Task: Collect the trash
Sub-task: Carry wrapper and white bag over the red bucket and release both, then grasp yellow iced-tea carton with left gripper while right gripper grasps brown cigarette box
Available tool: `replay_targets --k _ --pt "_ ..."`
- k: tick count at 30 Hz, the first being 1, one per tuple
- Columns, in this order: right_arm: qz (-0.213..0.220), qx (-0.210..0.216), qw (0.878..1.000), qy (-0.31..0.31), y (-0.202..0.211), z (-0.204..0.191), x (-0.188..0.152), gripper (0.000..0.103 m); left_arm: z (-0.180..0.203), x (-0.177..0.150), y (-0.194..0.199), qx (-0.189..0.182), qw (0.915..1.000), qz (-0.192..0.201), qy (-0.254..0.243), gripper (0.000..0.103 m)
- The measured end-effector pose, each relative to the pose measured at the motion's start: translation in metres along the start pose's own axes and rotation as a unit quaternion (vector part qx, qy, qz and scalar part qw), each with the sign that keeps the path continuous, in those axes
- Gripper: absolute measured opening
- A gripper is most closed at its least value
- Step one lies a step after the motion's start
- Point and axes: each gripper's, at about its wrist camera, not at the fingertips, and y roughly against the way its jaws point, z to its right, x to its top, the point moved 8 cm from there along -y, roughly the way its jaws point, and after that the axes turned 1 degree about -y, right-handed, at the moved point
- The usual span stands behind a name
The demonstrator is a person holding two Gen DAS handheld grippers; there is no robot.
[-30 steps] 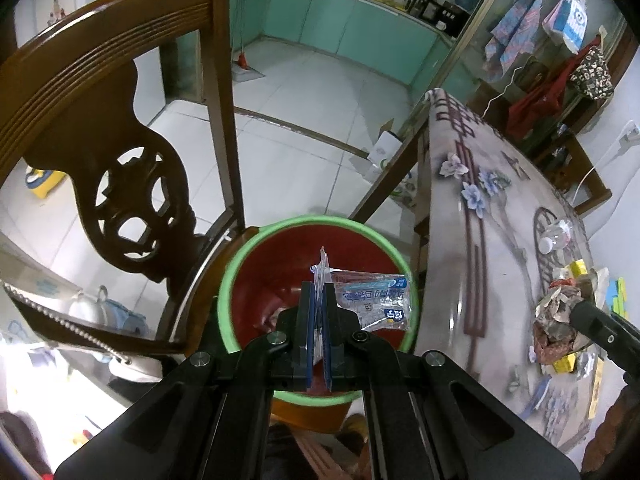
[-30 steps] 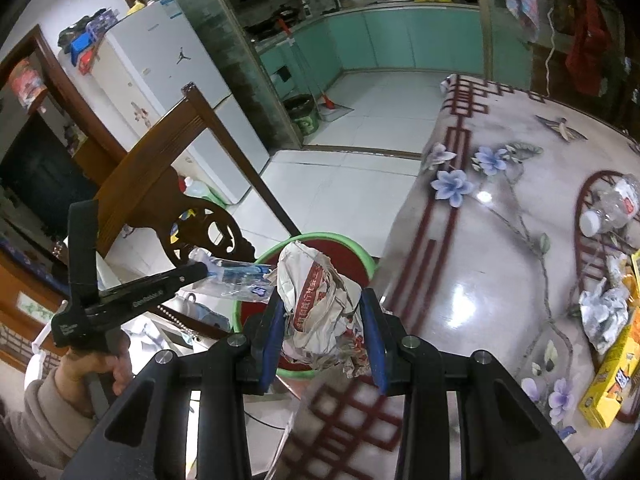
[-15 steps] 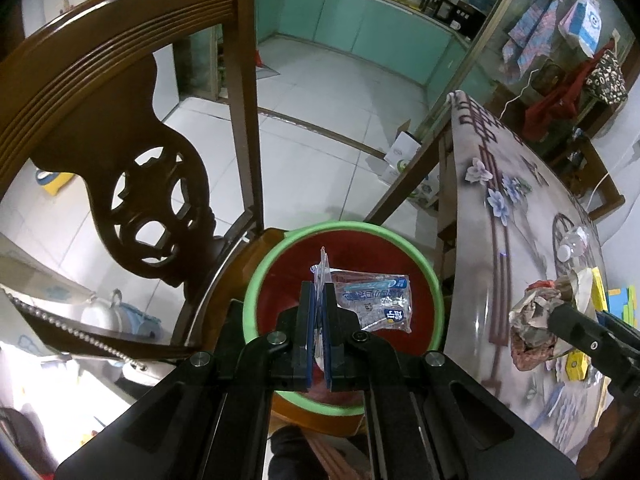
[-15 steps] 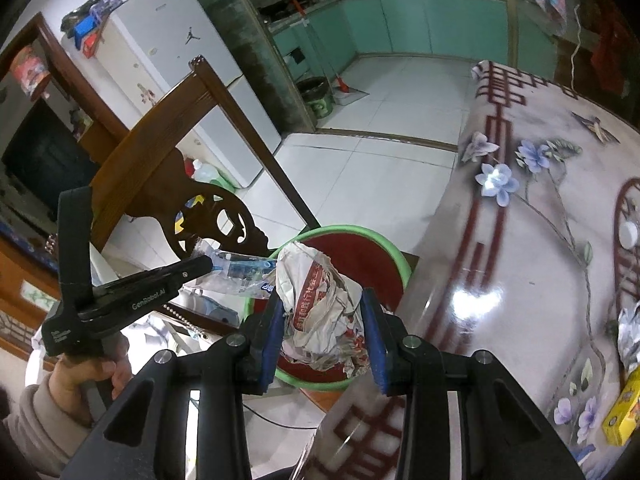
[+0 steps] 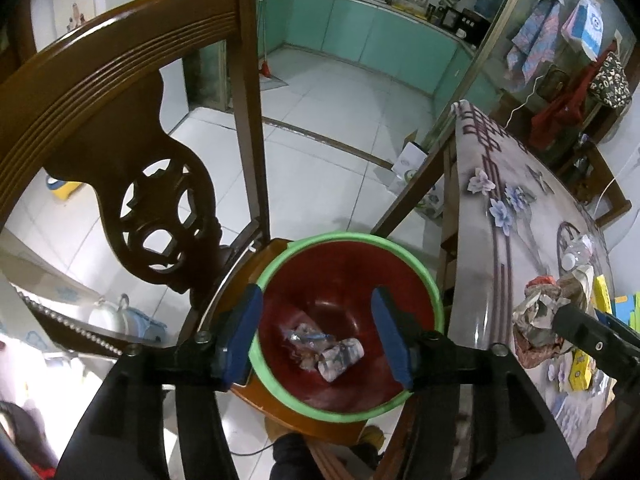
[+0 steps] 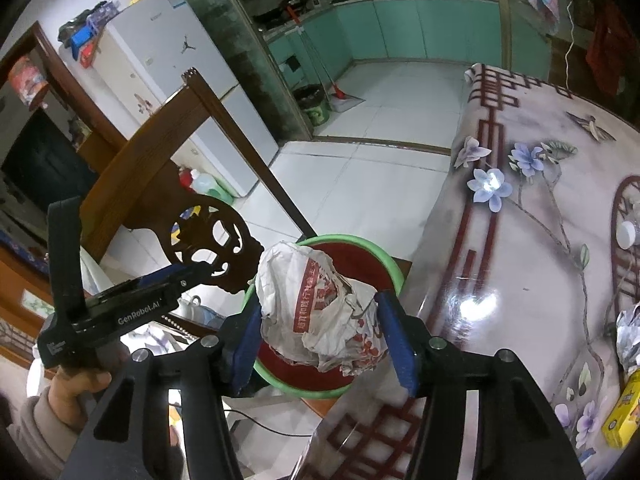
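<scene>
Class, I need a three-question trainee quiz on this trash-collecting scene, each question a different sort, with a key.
1. True or false: the left hand-held gripper is shut on a wrapper.
2. Multiple choice: the red basin with the green rim sits on A) the floor B) the wooden chair C) the table.
3. Fill in: the right hand-held gripper holds a crumpled ___.

Key: 1 false, it is open above the wrappers in the basin; 2 B; 3 plastic bag.

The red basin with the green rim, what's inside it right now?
Inside the red basin with the green rim lie a crinkled clear plastic wrapper and a crumpled printed paper scrap. Anything beneath them is covered.
</scene>
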Motion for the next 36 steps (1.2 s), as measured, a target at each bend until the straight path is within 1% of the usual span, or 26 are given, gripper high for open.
replay_targets --k 2,4,6,9,13,16,18,21,22,23,24,25,26,28,29,30,32,33,35,36 --pt "0.001 0.003 1.0 -0.001 0.0 0.001 0.001 0.066 0.003 -0.001 0.001 0.002 1.0 0.002 0.0 0.063" --pt "0.004 0.001 1.0 0.002 0.002 0.002 0.002 0.066 0.007 -0.001 0.003 0.005 1.0 0.003 -0.002 0.063" --pt "0.012 0.003 1.0 0.004 0.006 0.004 0.002 0.066 0.012 -0.002 0.007 0.009 0.9999 0.006 -0.005 0.066" --pt "0.023 0.005 1.0 -0.003 0.018 0.011 -0.001 0.066 0.02 -0.004 0.013 0.011 0.9998 0.012 -0.01 0.067" --pt "0.033 0.0 0.999 -0.031 0.04 0.039 -0.009 0.066 0.041 -0.012 0.018 0.007 0.9996 0.011 -0.027 0.068" --pt "0.044 -0.022 0.997 -0.059 0.063 0.072 -0.021 0.066 0.068 -0.021 0.019 -0.001 0.9988 0.006 -0.048 0.068" --pt "0.054 -0.047 0.995 -0.076 0.084 0.101 -0.032 0.066 0.09 -0.027 0.018 -0.011 0.998 0.002 -0.062 0.068" --pt "0.072 -0.11 0.986 -0.106 0.125 0.157 -0.048 0.066 0.124 -0.034 0.018 -0.026 0.9965 -0.001 -0.079 0.068" --pt "0.083 -0.138 0.979 -0.123 0.144 0.183 -0.056 0.066 0.14 -0.038 0.019 -0.035 0.9956 -0.002 -0.087 0.068" --pt "0.091 -0.156 0.974 -0.137 0.157 0.201 -0.063 0.066 0.158 -0.042 0.019 -0.045 0.9944 -0.004 -0.096 0.068" --pt "0.099 -0.182 0.965 -0.161 0.174 0.228 -0.073 0.066 0.173 -0.047 0.019 -0.052 0.993 -0.005 -0.105 0.069" --pt "0.102 -0.196 0.959 -0.179 0.185 0.246 -0.079 0.066 0.186 -0.051 0.02 -0.059 0.9917 -0.006 -0.114 0.069" --pt "0.104 -0.207 0.949 -0.213 0.197 0.273 -0.09 0.066 0.2 -0.055 0.02 -0.064 0.9903 -0.007 -0.123 0.069" --pt "0.104 -0.2 0.934 -0.277 0.208 0.315 -0.11 0.066 0.233 -0.066 0.021 -0.08 0.9867 -0.012 -0.141 0.069" --pt "0.098 -0.191 0.929 -0.302 0.208 0.331 -0.118 0.066 0.245 -0.072 0.022 -0.088 0.9854 -0.015 -0.145 0.069" --pt "0.088 -0.178 0.925 -0.325 0.204 0.347 -0.127 0.066 0.264 -0.079 0.023 -0.099 0.9832 -0.02 -0.152 0.069" --pt "0.067 -0.154 0.922 -0.349 0.193 0.366 -0.136 0.066 0.289 -0.088 0.024 -0.113 0.9799 -0.027 -0.163 0.071" --pt "0.059 -0.143 0.921 -0.357 0.186 0.373 -0.14 0.066 0.308 -0.094 0.024 -0.122 0.9764 -0.033 -0.175 0.072" --pt "0.045 -0.12 0.923 -0.362 0.172 0.384 -0.144 0.066 0.333 -0.103 0.024 -0.132 0.9714 -0.039 -0.193 0.072" --pt "0.036 -0.101 0.925 -0.364 0.165 0.388 -0.147 0.065 0.346 -0.107 0.023 -0.137 0.9686 -0.043 -0.203 0.072"
